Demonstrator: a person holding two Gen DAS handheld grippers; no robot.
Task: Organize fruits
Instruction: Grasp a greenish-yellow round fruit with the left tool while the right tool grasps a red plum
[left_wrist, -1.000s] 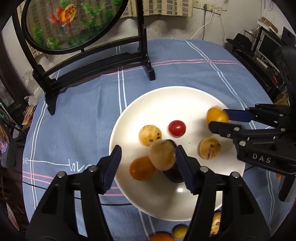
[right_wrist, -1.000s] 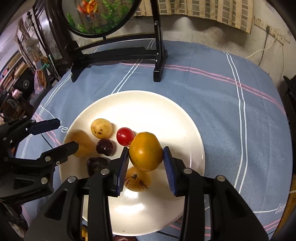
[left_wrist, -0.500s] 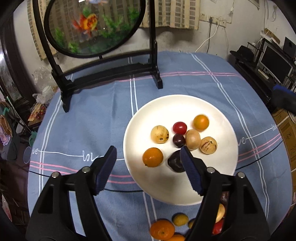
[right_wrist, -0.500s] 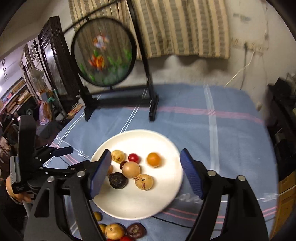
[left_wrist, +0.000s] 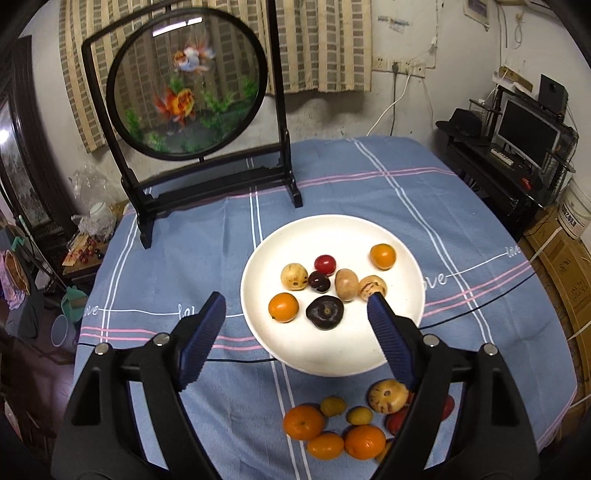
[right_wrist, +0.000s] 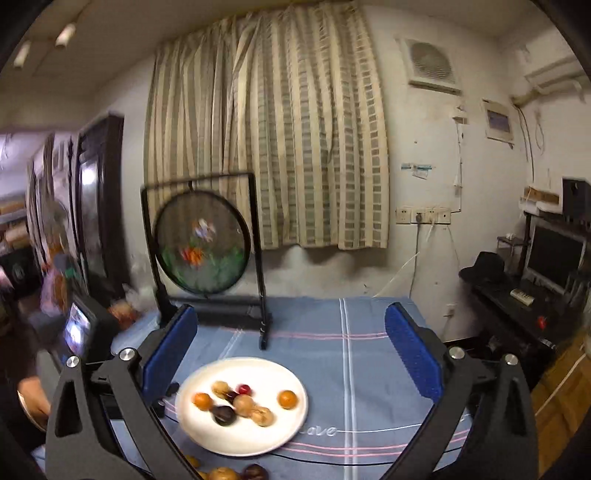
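While both tongs stand spread and hold nothing, the left gripper (left_wrist: 295, 314) hangs over the near rim of the white plate (left_wrist: 406, 254), where seven fruits lie, and the right gripper (right_wrist: 291, 336) hangs high above the plate (right_wrist: 291, 424). Loose fruits (left_wrist: 347, 424) lie on the tablecloth (left_wrist: 369, 184) nearer.

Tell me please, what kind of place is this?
Probably a lived-in room at home: a table under a blue tablecloth with a fruit plate, a striped curtain, and a monitor on a side desk.
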